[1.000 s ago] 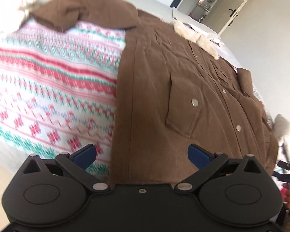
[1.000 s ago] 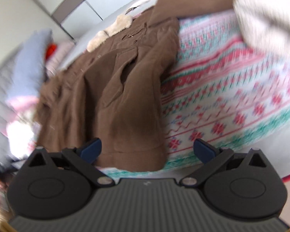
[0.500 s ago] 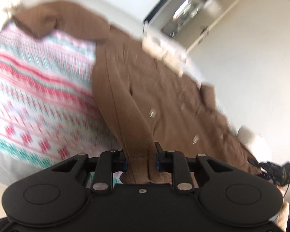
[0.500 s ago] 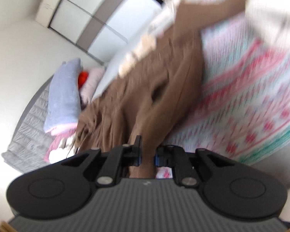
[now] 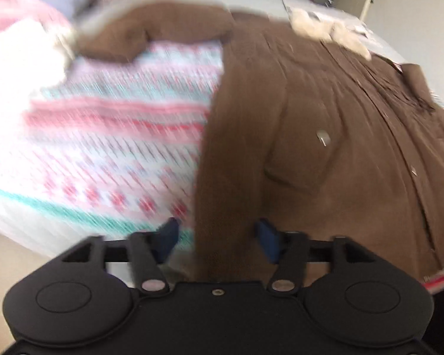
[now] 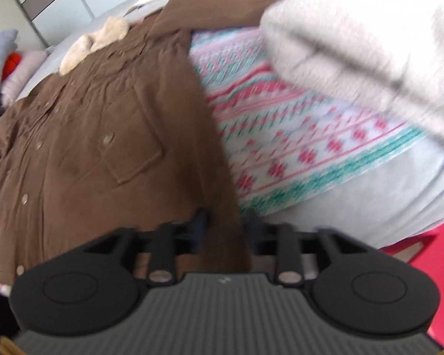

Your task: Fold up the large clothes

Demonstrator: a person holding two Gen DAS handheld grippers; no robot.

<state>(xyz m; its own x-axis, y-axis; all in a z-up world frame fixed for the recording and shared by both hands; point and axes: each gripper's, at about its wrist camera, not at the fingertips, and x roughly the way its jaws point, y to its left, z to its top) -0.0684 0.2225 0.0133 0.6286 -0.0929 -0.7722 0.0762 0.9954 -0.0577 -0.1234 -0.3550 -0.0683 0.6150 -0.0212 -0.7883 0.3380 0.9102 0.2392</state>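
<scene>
We see a brown coat (image 5: 325, 136) spread over a patterned blanket (image 5: 112, 148) on a bed, filling the right half of the left wrist view and the left half of the right wrist view (image 6: 97, 136). The left gripper (image 5: 217, 235) sits at the bottom centre of its frame, its fingers apart and just opening, with the coat's lower edge running between them; the blue pads (image 5: 268, 236) stand clear of the cloth. The right gripper (image 6: 225, 226) has likewise just been opening, the coat's hem lying between its fingers, though blur and shadow make it hard to tell whether the pads touch the fabric. A pale furry collar (image 5: 328, 34) shows at the upper right of the left view, and at the upper left of the right view (image 6: 97, 41). One sleeve (image 5: 151, 34) stretches toward the upper left, smeared by motion. A white knitted garment (image 6: 367, 38) fills the right view's upper right, cut off by the frame. The blanket (image 6: 296, 136) there is streaked too.
</scene>
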